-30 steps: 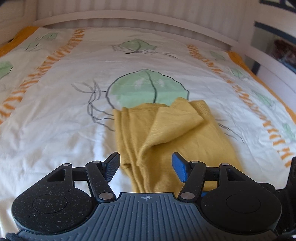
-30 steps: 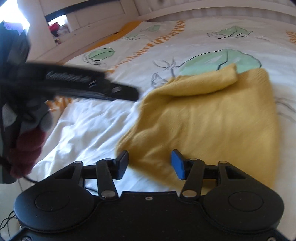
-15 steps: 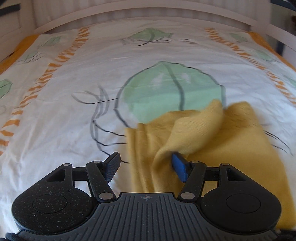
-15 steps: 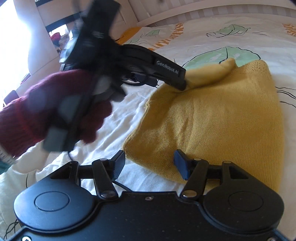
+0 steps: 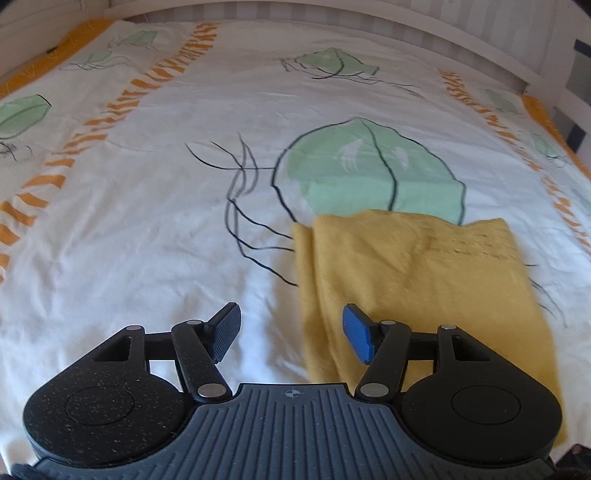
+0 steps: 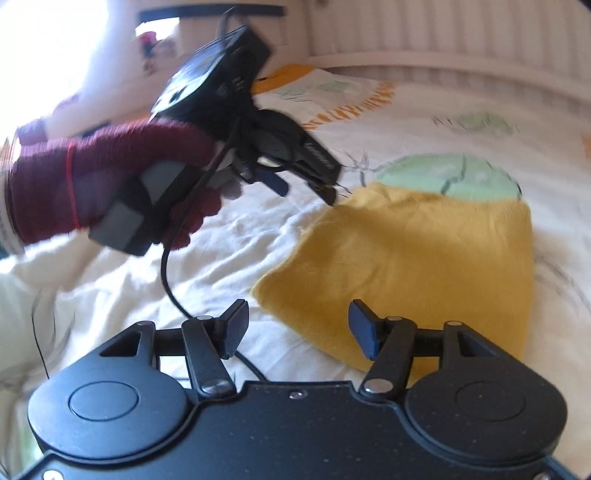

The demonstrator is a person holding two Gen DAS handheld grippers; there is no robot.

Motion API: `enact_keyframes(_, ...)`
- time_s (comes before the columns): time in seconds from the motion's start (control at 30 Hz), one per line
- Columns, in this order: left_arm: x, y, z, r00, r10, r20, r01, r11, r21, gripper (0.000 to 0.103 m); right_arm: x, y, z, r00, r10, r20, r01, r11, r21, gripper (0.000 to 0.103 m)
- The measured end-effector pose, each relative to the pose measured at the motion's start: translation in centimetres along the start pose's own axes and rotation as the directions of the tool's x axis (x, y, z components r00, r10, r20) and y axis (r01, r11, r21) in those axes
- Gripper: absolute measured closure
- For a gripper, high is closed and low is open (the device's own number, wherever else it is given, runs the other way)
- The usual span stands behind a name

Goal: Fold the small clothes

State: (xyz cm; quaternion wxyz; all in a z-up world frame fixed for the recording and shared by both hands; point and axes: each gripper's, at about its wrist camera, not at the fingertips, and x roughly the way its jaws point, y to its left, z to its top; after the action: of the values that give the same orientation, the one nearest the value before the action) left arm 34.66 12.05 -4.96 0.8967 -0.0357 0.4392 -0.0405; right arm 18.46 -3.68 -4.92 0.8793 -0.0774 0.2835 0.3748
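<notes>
Lying flat on the bed's printed duvet cover (image 5: pixel 155 229), the yellow knit garment (image 5: pixel 413 280) sits folded into a rough rectangle, its far edge overlapping the near rim of the large green leaf print (image 5: pixel 373 166); in the left wrist view it fills the right half of the near scene, a doubled fold running along its left side; the left hand-held gripper (image 5: pixel 291 330) hovers above that left edge with its jaws parted and nothing between the pads, the blue right pad over the cloth and the dark left pad over bare white cover; in the right wrist view the same garment (image 6: pixel 424 258) lies to the right and ahead, its near left corner reaching between the fingers of the right hand-held gripper (image 6: pixel 297 326), whose jaws also stand apart and grip nothing; beyond it, to the left, a hand in a dark red knit glove (image 6: pixel 110 181) carries the left hand-held gripper (image 6: pixel 306 184), its tips just beside the garment's far left corner; whether they touch the cloth cannot be told through the blur; a white slatted bed frame (image 5: pixel 332 14) borders the far side.
</notes>
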Motion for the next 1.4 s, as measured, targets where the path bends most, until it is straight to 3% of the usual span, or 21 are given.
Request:
enact_keyframes(0.07,0.2,-0.4,0.1,0.999,-0.037,-0.01,0.038,0.999,0.003,0.044,0.7,1.2,0.1,1.0,-0.023,-0.01,0.023,0.996,-0.084,0.04)
enact_keyframes(0.13,0.5,-0.9,0.4,0.998,-0.061,-0.012,0.061,0.998,0.017,0.044,1.5,2.2,0.1,0.998,-0.06,-0.017,0.056,0.985,-0.164,0.051)
enact_keyframes(0.3,1.0,-1.5,0.4,0.997,-0.077,-0.014,0.077,0.997,0.026,0.044,2.8,3.0,-0.1,0.992,-0.122,-0.033,0.11,0.961,-0.253,0.055)
enact_keyframes(0.37,0.6,-1.0,0.1,0.996,-0.087,-0.017,0.087,0.996,0.005,0.044,3.4,2.9,-0.1,0.991,-0.128,-0.04,0.112,0.957,-0.269,0.066)
enact_keyframes(0.4,0.3,-0.7,0.0,0.996,-0.091,-0.014,0.091,0.996,-0.003,0.044,3.3,2.7,0.0,0.992,-0.121,-0.028,0.109,0.961,-0.255,0.093)
enact_keyframes(0.53,-1.3,0.9,-0.7,0.996,-0.093,0.004,0.093,0.995,-0.035,0.044,2.0,1.7,1.8,0.993,-0.098,0.067,0.103,0.991,-0.081,0.094)
enact_keyframes(0.6,-1.8,1.6,-1.0,0.996,-0.092,0.013,0.092,0.994,-0.055,0.044,2.4,1.6,2.6,0.995,-0.072,0.07,0.073,0.997,-0.017,0.094)
enact_keyframes(0.77,-2.5,1.9,-2.5,0.995,-0.1,-0.01,0.099,0.993,-0.056,0.044,5.7,2.4,1.4,0.996,-0.02,-0.091,0.019,1.0,-0.009,0.082)
enact_keyframes(0.87,-2.8,1.8,-3.2,0.993,-0.119,-0.017,0.118,0.991,-0.057,0.044,4.1,2.1,0.8,0.997,0.014,-0.072,-0.014,1.0,-0.001,0.079)
enact_keyframes(0.93,-2.7,1.4,-3.6,0.991,-0.134,-0.023,0.132,0.989,-0.059,0.044,2.9,1.6,0.7,0.997,0.034,-0.065,-0.034,0.999,-0.002,0.058)
enact_keyframes(1.07,-2.0,0.4,-4.5,0.987,-0.152,-0.048,0.15,0.988,-0.049,0.044,0.6,0.1,0.5,0.998,0.025,-0.048,-0.025,1.0,0.009,0.056)
enact_keyframes(1.2,-1.4,0.2,-5.6,0.983,-0.169,-0.077,0.163,0.984,-0.07,0.044,-1.6,-3.6,0.1,1.0,0.011,-0.028,-0.008,0.992,0.126,0.043)
enact_keyframes(1.27,-1.3,0.3,-6.1,0.98,-0.18,-0.08,0.173,0.981,-0.089,0.044,-2.4,-5.8,-0.2,1.0,-0.013,-0.017,0.016,0.981,0.194,0.042)
enact_keyframes(1.4,-1.7,0.3,-6.5,0.979,-0.19,-0.074,0.181,0.977,-0.114,0.044,-3.2,-10.7,-0.6,0.997,-0.08,0.007,0.072,0.931,0.357,0.032)
